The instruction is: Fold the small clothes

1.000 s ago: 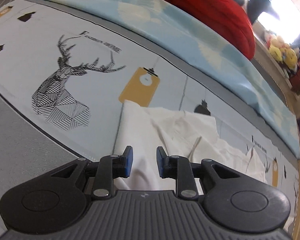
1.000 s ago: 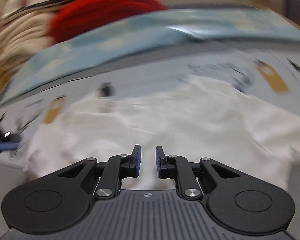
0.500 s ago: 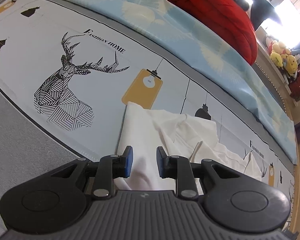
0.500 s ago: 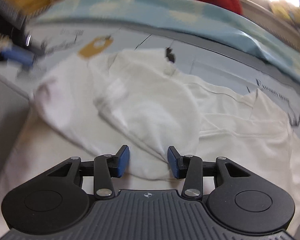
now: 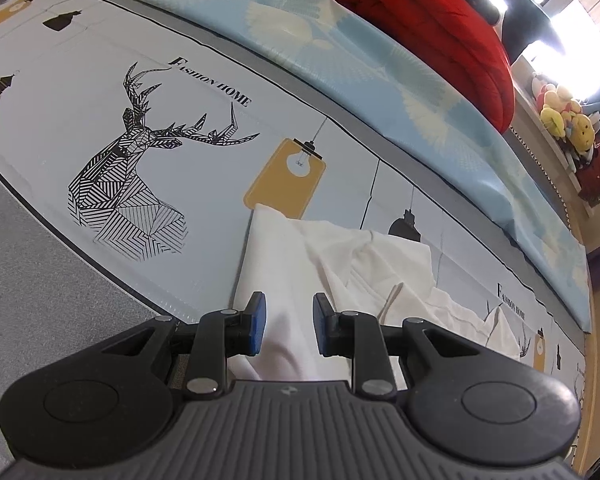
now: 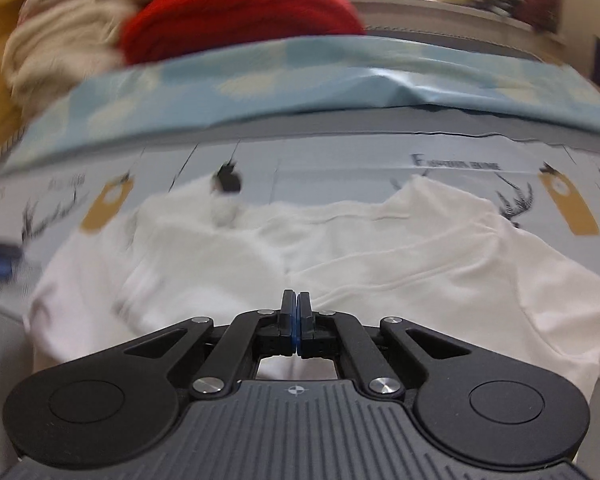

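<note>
The right tool point(image 6: 296, 312) is fully closed above the white garment point(image 6: 400, 256), gripping nothing visible. The left tool point(image 5: 287, 328) stands narrowly open, white garment point(image 5: 300, 256) between its pads, on the printed bed sheet point(image 5: 204, 184).

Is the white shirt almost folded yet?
Not yet. One side of the white shirt looks turned over, but the shirt is rumpled and spread wide on the deer-print mat. The right gripper is shut over the cloth; the left gripper is open above its edge. Most folding remains.
</note>
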`<state>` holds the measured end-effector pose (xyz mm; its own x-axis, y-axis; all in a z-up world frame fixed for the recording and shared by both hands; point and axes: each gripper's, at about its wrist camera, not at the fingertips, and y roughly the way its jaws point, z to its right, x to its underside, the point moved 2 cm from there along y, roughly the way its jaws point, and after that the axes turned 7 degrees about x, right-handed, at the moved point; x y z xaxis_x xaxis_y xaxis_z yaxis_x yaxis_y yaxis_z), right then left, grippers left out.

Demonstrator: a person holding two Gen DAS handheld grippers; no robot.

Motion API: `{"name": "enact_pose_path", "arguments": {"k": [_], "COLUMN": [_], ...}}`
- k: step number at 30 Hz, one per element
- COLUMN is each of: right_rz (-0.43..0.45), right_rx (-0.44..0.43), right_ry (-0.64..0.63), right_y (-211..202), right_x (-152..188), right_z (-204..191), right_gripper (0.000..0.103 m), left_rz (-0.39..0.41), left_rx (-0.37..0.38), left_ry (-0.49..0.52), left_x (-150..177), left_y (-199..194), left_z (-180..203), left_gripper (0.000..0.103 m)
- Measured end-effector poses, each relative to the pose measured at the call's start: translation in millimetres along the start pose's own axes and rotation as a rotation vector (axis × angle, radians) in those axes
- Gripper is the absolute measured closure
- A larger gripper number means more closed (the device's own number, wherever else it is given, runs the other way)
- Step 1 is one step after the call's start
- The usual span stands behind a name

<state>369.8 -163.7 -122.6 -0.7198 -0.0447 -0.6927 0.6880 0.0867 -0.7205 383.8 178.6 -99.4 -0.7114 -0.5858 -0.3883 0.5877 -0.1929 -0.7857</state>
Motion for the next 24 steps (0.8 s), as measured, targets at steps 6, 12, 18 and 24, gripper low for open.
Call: {"name": "enact_pose_path", "arguments": {"k": [6, 12, 18, 24], "right_rz": [0.016, 0.038, 0.008, 0.013], "right_rx": [-0.107, -0.147, -0.144, -0.085], "right_ry": [-0.139, -0.314, -0.43, -0.462], "right_y": [2, 3, 18, 27], "right_x": [12, 21, 36, 37], "right_z": [-29, -82, -111, -115], "right_gripper": [0.077, 0.058, 0.058, 0.1], "left_rz": [-0.004, -0.007, -0.006, -0.012], "left_rx": [-0.004, -0.01, -0.019, -0.007], "left_ry": [-0.007, -0.027, -0.053, -0.056], "left_x": [0, -4, -9, -11], "left_y": [2, 2, 2, 8], "left_z": [-1, -7, -15, -9], "left_gripper": [0.076, 0.076, 0.074, 0.074]}}
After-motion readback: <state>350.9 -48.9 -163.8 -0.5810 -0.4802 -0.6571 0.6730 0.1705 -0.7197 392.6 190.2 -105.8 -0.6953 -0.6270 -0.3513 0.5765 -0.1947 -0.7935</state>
